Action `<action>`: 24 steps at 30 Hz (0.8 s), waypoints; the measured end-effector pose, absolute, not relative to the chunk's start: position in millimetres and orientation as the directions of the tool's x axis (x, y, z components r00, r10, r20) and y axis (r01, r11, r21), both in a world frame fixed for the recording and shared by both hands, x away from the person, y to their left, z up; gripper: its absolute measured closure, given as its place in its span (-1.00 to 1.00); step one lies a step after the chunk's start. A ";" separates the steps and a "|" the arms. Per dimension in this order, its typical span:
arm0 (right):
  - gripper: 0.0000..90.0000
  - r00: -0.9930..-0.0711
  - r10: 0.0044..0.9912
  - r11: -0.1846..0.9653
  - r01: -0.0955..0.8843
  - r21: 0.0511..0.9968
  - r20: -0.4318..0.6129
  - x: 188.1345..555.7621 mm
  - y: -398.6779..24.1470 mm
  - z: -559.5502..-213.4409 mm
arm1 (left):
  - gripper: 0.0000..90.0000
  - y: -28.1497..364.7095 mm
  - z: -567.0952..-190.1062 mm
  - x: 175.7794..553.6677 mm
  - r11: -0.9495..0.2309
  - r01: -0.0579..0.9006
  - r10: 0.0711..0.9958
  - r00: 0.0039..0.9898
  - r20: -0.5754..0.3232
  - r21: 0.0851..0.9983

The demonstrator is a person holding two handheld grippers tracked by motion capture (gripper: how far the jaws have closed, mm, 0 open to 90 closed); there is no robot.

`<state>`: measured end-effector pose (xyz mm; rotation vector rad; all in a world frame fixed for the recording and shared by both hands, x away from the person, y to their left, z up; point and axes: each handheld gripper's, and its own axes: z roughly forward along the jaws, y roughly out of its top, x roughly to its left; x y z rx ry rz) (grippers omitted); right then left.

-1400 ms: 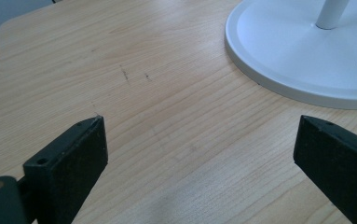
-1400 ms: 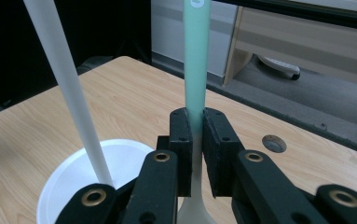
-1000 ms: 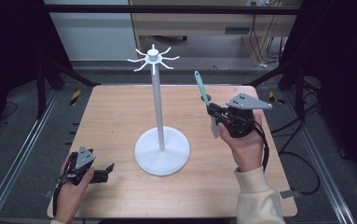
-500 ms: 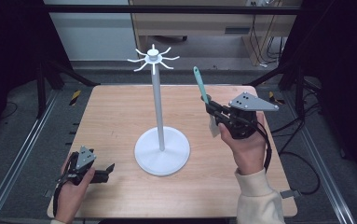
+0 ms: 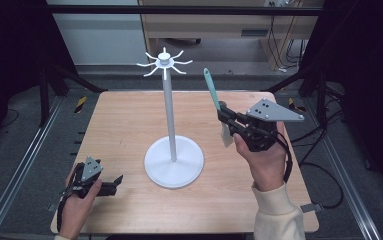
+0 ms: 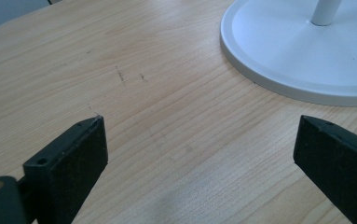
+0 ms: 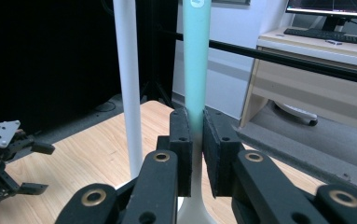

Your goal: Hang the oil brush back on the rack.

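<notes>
Right tongs (image 5: 225, 116) clamp one spatula (image 5: 211, 89); left tongs (image 5: 114, 183) lie released on the desk (image 5: 124, 120).

One teal-handled spatula stands nearly upright, its handle rising above the right tongs and its pale blade hanging below them; in the right gripper view both pads press on the handle (image 7: 196, 70). One white stand (image 5: 171, 125) rises just beside those tongs, its pole (image 7: 128, 84) close to the spatula but apart from it, with a ring of hooks (image 5: 164, 62) on top. The stand's round base (image 6: 302, 51) sits ahead of the left tongs, whose two jaws are spread wide over bare wood with nothing between them. Two hands, one on each gripper.
</notes>
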<state>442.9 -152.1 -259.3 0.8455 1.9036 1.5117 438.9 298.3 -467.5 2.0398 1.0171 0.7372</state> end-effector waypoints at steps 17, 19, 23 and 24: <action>0.84 -0.697 0.717 0.113 0.105 0.988 -0.008 435.7 -147.0 -253.6 | -0.94 298.1 -468.3 439.9 -0.427 0.423 0.836 0.522 0.171 0.799; 0.84 -0.706 0.708 0.107 0.110 0.988 0.002 436.6 -144.5 -254.6 | -0.95 298.1 -468.3 439.9 -0.426 0.424 0.837 0.520 0.170 0.799; 0.84 -0.722 0.692 0.108 0.106 0.988 0.002 436.0 -139.6 -254.1 | -0.94 297.7 -468.5 439.8 -0.429 0.424 0.835 0.522 0.172 0.798; 0.84 -0.725 0.689 0.108 0.105 0.989 0.001 435.9 -138.5 -253.9 | -0.94 297.5 -468.6 440.0 -0.430 0.424 0.835 0.523 0.172 0.797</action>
